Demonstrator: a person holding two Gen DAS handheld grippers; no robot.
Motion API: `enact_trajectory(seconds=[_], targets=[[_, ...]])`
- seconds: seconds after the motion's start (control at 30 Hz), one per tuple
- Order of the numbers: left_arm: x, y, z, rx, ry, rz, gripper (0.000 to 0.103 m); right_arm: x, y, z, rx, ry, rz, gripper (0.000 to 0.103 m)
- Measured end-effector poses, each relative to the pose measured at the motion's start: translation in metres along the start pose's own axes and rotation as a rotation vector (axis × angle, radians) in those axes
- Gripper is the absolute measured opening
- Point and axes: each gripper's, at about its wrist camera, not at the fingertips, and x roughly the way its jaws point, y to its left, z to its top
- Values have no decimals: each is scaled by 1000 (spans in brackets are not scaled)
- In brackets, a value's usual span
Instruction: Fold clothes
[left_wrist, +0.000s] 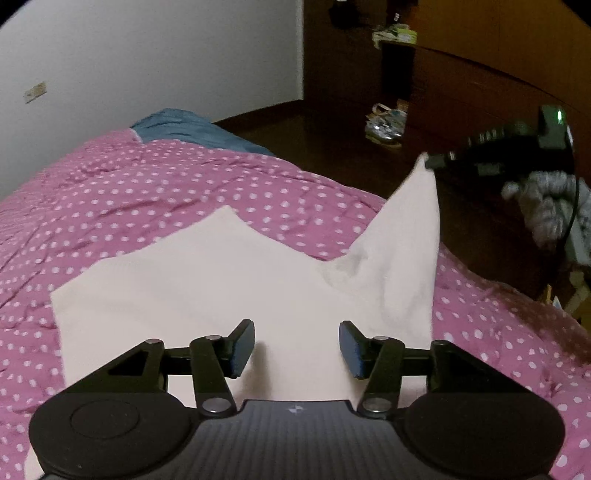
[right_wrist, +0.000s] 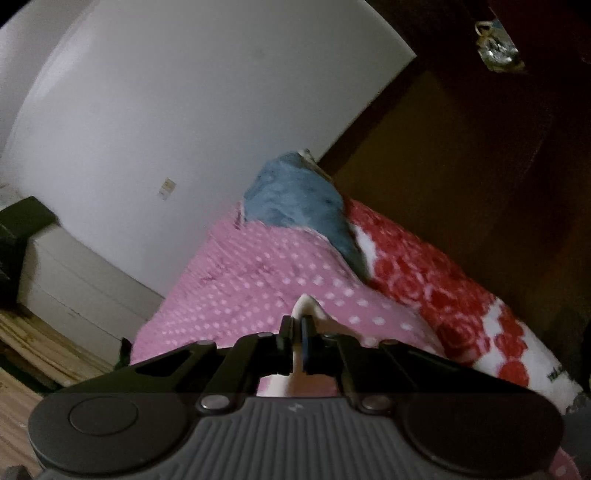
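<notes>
The right gripper (right_wrist: 297, 343), jaws clamped on a corner of the white garment (left_wrist: 207, 288), is lifting it off the bed (left_wrist: 110, 184) for a fold, likely needing carrying across, while the left gripper (left_wrist: 297, 349) is hovering half-open, empty.

Bedroom, dim indoor light. Plain white wall (left_wrist: 147, 62) with a small socket plate (left_wrist: 35, 91) low on it. Bed covered by a pink polka-dot quilt (left_wrist: 155, 192); blue blanket (right_wrist: 295, 199) bunched at the far end against the wall. Under the quilt's edge, a red-and-white rose-print blanket (right_wrist: 443, 291) — right wrist view only. Dark brown wood floor (left_wrist: 325, 144) beside the bed, dark wooden cabinets (left_wrist: 461, 92) beyond. Bag-like clutter on the floor (left_wrist: 386, 123) by the cabinets, green-white items on a shelf (left_wrist: 395, 36) — too blurred to identify. White low drawer unit (right_wrist: 81, 280) against the wall, lighter wood planks (right_wrist: 33, 350) below it.
</notes>
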Motion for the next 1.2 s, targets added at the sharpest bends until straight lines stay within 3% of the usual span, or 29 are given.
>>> enact_trajectory(seconds=[0.27, 0.53, 0.7, 0.83, 1.1, 1.2], targets=[[-5, -5, -6, 15, -12, 9, 56, -13, 41, 10, -81, -10, 42, 3], [-67, 51, -14, -93, -137, 177, 64, -14, 123, 0, -266, 42, 172, 3], [-102, 92, -35, -219, -184, 295, 65, 11, 188, -32, -415, 161, 272, 3], [-120, 114, -55, -293, -198, 341, 67, 38, 228, -69, -514, 278, 333, 3], [-119, 129, -87, -367, -157, 341, 67, 78, 268, -172, -694, 563, 382, 4], [-115, 129, -92, -382, -146, 321, 67, 76, 270, -184, -706, 598, 395, 7]])
